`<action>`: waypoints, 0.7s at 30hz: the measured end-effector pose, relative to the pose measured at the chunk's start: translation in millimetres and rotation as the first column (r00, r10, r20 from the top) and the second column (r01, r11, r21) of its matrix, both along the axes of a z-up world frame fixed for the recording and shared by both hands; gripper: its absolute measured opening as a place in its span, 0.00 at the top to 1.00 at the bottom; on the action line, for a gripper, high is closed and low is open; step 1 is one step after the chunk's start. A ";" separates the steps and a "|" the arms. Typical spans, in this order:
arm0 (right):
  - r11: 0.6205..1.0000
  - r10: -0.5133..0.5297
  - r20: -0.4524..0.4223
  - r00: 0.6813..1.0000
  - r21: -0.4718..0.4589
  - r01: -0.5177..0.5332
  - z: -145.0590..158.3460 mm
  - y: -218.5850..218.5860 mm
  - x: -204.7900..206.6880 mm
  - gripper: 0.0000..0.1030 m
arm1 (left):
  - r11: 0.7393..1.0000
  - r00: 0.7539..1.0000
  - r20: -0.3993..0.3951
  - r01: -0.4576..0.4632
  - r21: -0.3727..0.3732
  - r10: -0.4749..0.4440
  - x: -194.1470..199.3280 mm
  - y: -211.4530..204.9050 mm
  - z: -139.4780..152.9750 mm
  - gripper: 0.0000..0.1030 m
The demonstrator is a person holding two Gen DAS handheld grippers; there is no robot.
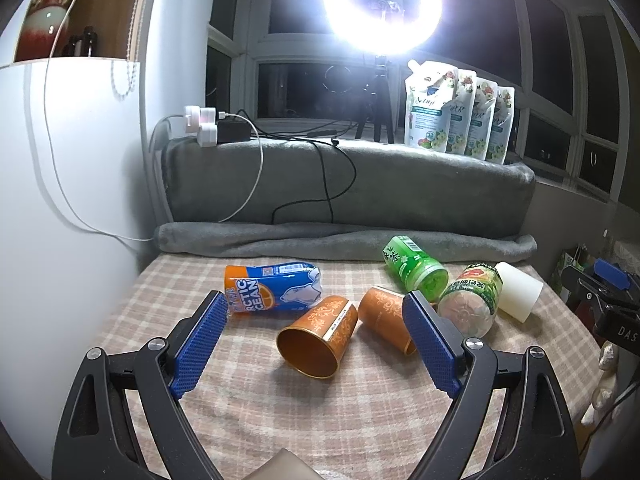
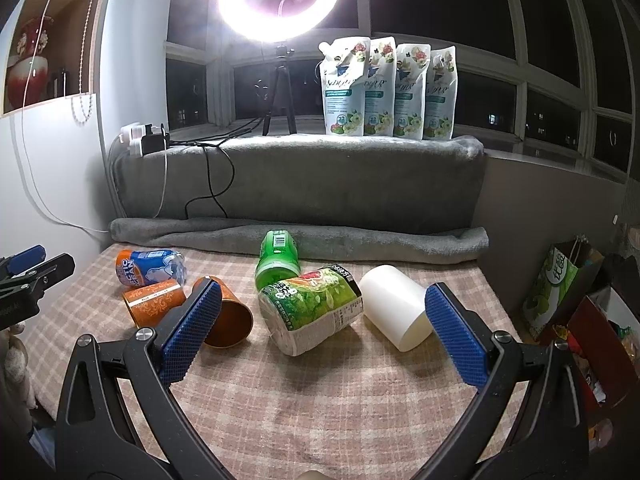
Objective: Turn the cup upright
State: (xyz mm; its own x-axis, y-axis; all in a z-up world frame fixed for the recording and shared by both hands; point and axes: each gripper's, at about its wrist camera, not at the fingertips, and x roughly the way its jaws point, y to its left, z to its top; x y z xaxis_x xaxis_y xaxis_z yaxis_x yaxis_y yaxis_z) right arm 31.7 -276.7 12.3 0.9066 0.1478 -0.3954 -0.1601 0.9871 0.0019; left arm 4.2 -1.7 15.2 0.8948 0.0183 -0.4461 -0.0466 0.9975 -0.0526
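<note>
We've got our left gripper [image 1: 316,340] hovering with fingers spread wide over a tipped orange patterned metal cup [image 1: 316,338]; right gripper [image 2: 324,330], also wide apart, frames a toppled white plastic cup [image 2: 396,312].

In our left view a blue pad [image 1: 430,344] hides the second orange cup's [image 1: 384,316] mouth. The ring light's [image 1: 382,4] glare washes out its centre.

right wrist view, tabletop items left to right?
Arctic Ocean can → patterned orange cup → second orange cup → green-label clear bottle → white cup. All lie on their sides; the green bottle behind is skipped.
</note>
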 end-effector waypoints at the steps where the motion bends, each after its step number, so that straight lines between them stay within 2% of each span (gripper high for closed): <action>1: 1.000 0.002 0.001 1.000 -0.003 -0.002 -0.3 1.1 0.2 0.00 | 1.000 1.000 0.000 0.000 0.000 0.000 0.5 0.2 0.0 0.14; 21: 1.000 0.006 0.009 1.000 -0.013 -0.006 1.1 7.6 -1.2 0.00 | 1.000 1.000 0.000 0.003 -0.002 -0.003 1.3 -1.2 -0.1 0.14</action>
State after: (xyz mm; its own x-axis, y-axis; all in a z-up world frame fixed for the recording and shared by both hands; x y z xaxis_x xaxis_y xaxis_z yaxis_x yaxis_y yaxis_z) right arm 30.6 -269.1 13.4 0.9092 0.1483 -0.3891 -0.1660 0.9861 -0.0119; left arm 5.4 -2.9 15.1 0.8946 0.0151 -0.4465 -0.0440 0.9975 -0.0544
